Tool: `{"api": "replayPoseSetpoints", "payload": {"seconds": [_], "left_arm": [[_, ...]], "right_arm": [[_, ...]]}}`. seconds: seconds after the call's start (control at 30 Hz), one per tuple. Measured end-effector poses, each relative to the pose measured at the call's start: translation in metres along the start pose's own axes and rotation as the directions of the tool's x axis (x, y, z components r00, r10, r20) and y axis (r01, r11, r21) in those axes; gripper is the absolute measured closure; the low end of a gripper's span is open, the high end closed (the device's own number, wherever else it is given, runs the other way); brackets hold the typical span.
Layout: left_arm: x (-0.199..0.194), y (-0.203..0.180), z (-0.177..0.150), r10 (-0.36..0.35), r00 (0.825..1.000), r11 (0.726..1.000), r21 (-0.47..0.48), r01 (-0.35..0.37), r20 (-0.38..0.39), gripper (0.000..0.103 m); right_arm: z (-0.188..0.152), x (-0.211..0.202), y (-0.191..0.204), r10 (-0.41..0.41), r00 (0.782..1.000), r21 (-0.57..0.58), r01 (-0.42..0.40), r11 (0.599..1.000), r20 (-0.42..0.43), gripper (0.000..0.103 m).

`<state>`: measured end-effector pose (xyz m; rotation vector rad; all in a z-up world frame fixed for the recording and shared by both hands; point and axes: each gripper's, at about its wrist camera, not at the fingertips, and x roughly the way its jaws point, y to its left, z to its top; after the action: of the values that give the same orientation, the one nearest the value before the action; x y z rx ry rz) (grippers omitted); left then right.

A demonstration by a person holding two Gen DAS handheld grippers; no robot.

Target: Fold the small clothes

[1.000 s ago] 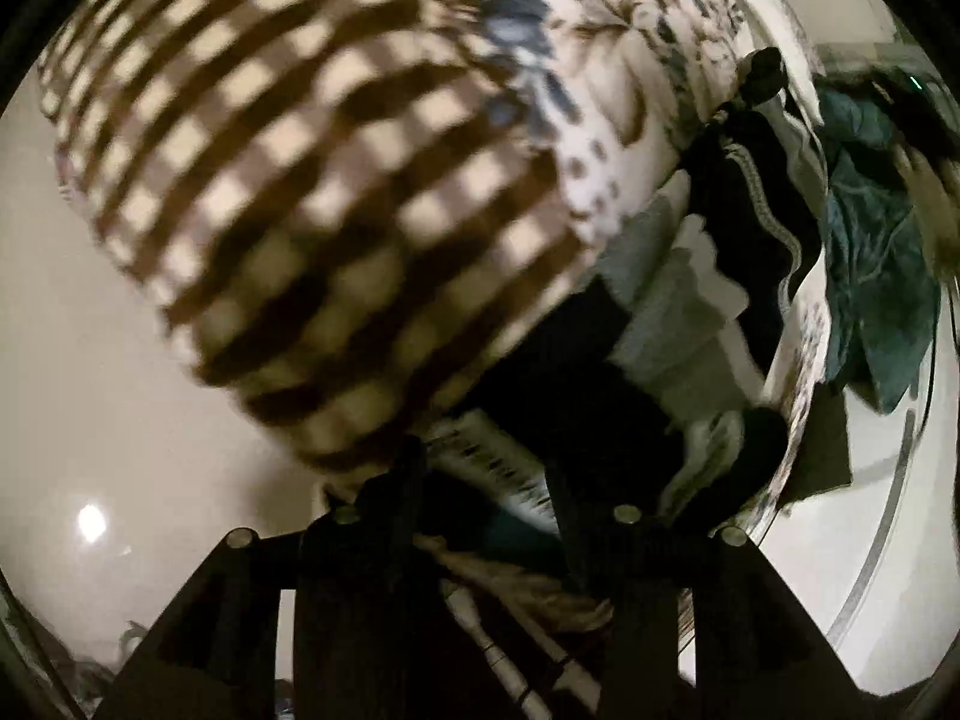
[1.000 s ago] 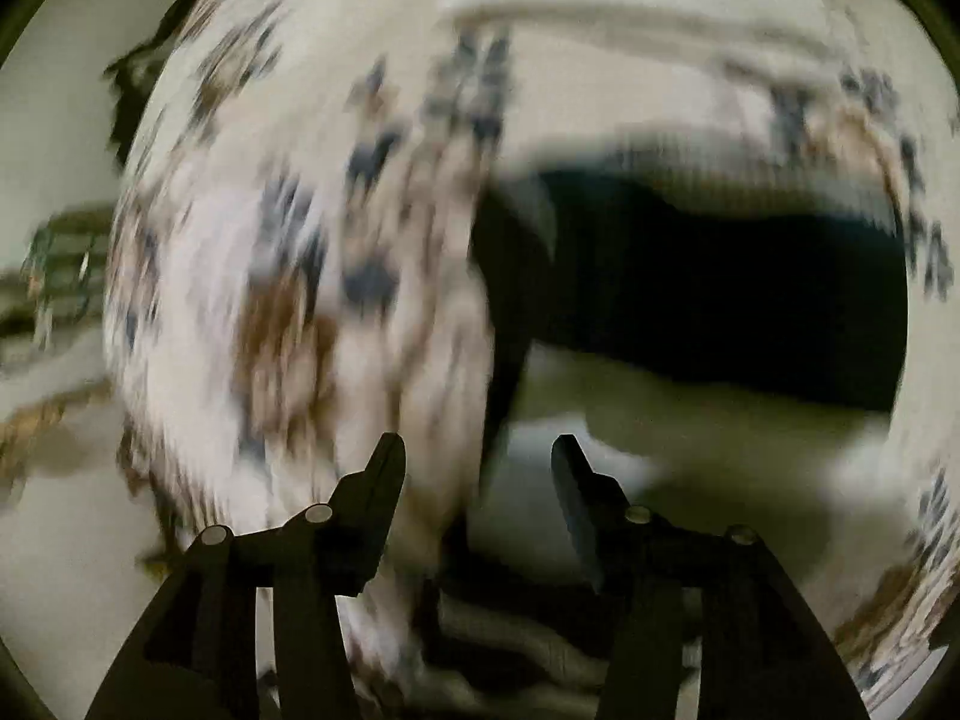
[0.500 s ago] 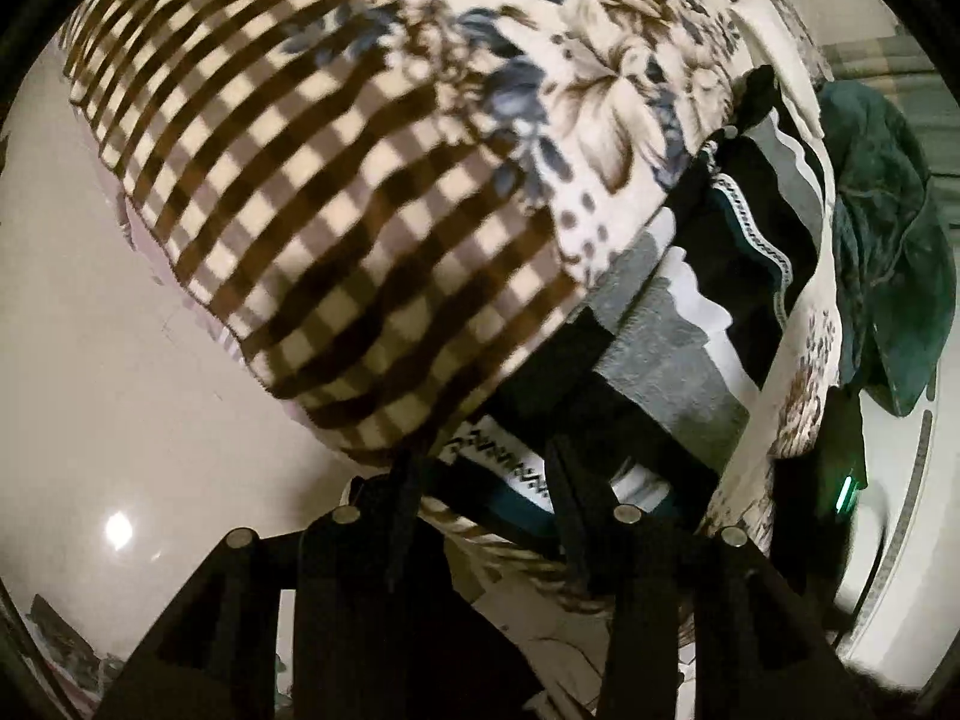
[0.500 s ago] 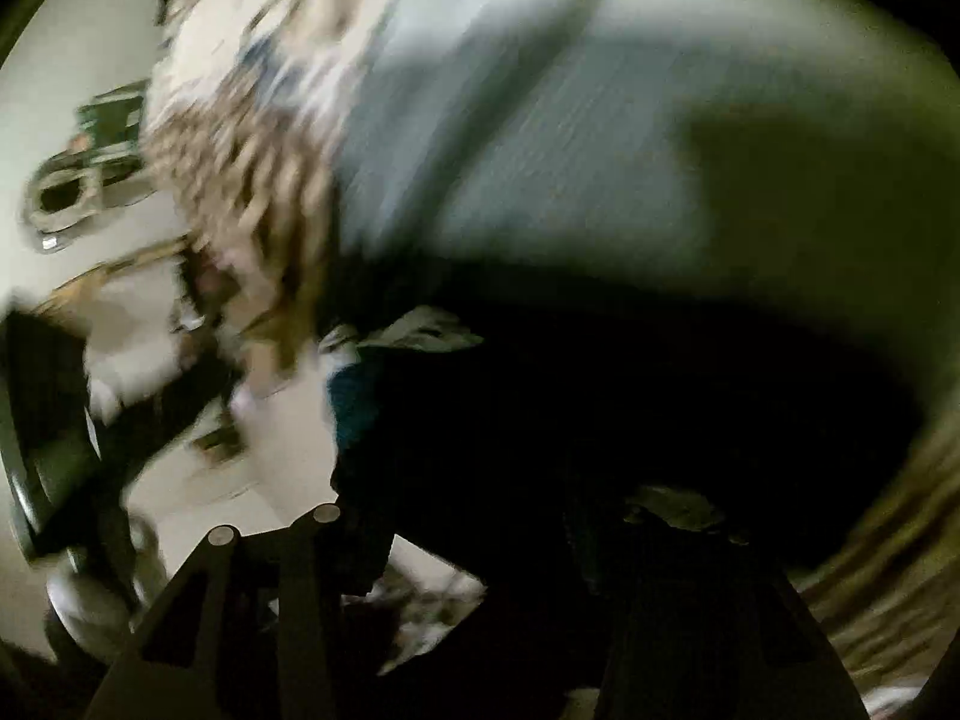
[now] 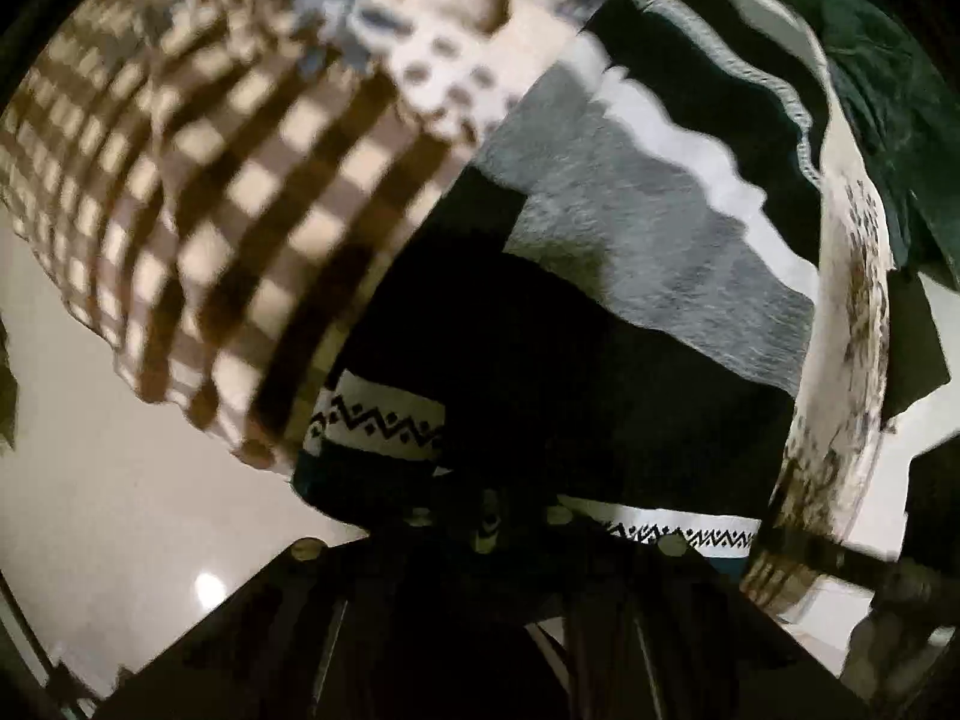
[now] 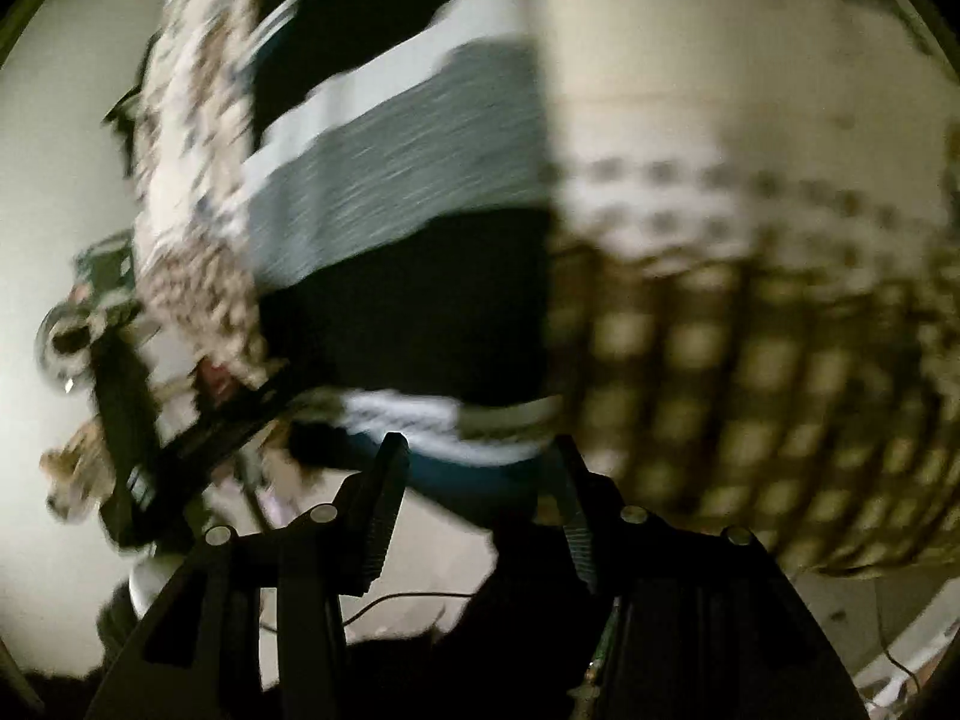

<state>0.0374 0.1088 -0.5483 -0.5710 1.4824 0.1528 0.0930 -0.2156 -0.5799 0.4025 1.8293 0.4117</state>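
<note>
A small striped garment [image 5: 630,276] with black, grey and white bands and a zigzag-patterned hem lies on a bed cover [image 5: 228,180] printed with brown checks and flowers. In the left wrist view the hem drapes over my left gripper [image 5: 489,516], hiding the fingertips; its jaws look closed on the hem. In the blurred right wrist view the same garment [image 6: 408,276] lies ahead. My right gripper [image 6: 480,468] is open, its fingers [image 6: 384,498] on either side of the hem's edge.
A dark green garment [image 5: 888,96] lies at the far right of the bed. The pale glossy floor [image 5: 120,510] shows below the bed edge. The left gripper's body [image 6: 180,456] shows at the left of the right wrist view.
Both grippers have moved in close to the striped garment's hem. The hem now covers the left fingertips and sits between the open right fingers.
</note>
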Motion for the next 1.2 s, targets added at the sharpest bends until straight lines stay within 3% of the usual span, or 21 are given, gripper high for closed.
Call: {"api": "replayPoseSetpoints", "payload": {"seconds": [0.2, 0.37, 0.57, 0.6, 0.63, 0.67, 0.77, 0.9, 0.97, 1.0, 1.03, 1.1, 1.17, 1.2], "left_arm": [[-0.068, 0.008, -0.002, -0.004, 0.986, 1.0, -0.012, 0.006, 0.164, 0.099], [-0.049, 0.043, 0.009, 0.029, 0.99, 0.998, -0.064, -0.021, 0.136, 0.099], [-0.025, 0.05, 0.012, 0.036, 0.993, 0.997, -0.073, -0.027, 0.116, 0.099], [-0.025, 0.052, 0.012, 0.031, 0.992, 0.997, -0.078, -0.022, 0.118, 0.099], [-0.025, 0.053, 0.011, 0.024, 0.993, 0.996, -0.085, -0.014, 0.119, 0.099], [-0.023, 0.054, 0.009, 0.022, 0.993, 0.996, -0.089, -0.012, 0.114, 0.099], [-0.005, 0.065, 0.001, 0.017, 0.999, 0.997, -0.08, -0.014, 0.038, 0.097], [-0.022, 0.066, 0.004, -0.045, 0.999, 0.993, -0.106, 0.045, 0.002, 0.092], [-0.044, 0.06, 0.015, -0.045, 0.999, 0.994, -0.102, 0.047, 0.017, 0.08], [-0.057, 0.057, 0.024, -0.07, 0.997, 0.992, -0.099, 0.074, 0.043, 0.08], [-0.067, 0.051, 0.036, -0.089, 0.993, 0.991, -0.094, 0.096, 0.071, 0.08], [-0.081, 0.037, 0.063, -0.124, 0.985, 0.989, -0.069, 0.132, 0.116, 0.075], [-0.088, 0.011, 0.107, -0.165, 0.972, 0.985, -0.028, 0.172, 0.166, 0.047], [-0.088, 0.003, 0.126, -0.181, 0.966, 0.982, -0.015, 0.187, 0.182, 0.047]], "right_arm": [[0.004, -0.002, -0.024, -0.02, 1.0, 0.011, 0.02, 1.0, 0.016, 0.052], [-0.005, 0.021, -0.015, -0.02, 1.0, -0.01, 0.02, 1.0, -0.023, 0.052], [-0.006, 0.029, -0.016, 0.027, 1.0, 0.01, -0.027, 1.0, -0.004, 0.053], [-0.008, 0.031, -0.018, 0.05, 0.999, 0.014, -0.05, 0.999, -0.001, 0.055], [-0.01, 0.036, -0.017, 0.075, 0.997, 0.014, -0.075, 0.997, 0.003, 0.082], [-0.012, 0.043, -0.014, 0.066, 0.998, 0.0, -0.066, 0.998, -0.006, 0.092], [-0.023, 0.061, -0.01, -0.024, 0.999, -0.008, 0.024, 1.0, -0.034, 0.093], [-0.018, 0.054, -0.008, -0.041, 0.998, 0.018, 0.042, 0.999, -0.054, 0.086], [-0.002, 0.04, -0.001, -0.011, 0.998, 0.041, 0.014, 0.999, -0.066, 0.063], [0.003, 0.03, -0.001, 0.006, 0.998, 0.046, -0.003, 0.999, -0.055, 0.057], [0.011, 0.013, -0.001, 0.027, 0.999, 0.052, -0.026, 0.998, -0.021, 0.052], [0.03, -0.016, -0.005, 0.044, 0.998, 0.06, -0.047, 0.997, 0.047, 0.052], [0.054, -0.041, -0.008, 0.055, 0.992, 0.078, -0.064, 0.995, 0.111, 0.052], [0.068, -0.052, -0.009, 0.059, 0.988, 0.089, -0.072, 0.993, 0.144, 0.052]]}}
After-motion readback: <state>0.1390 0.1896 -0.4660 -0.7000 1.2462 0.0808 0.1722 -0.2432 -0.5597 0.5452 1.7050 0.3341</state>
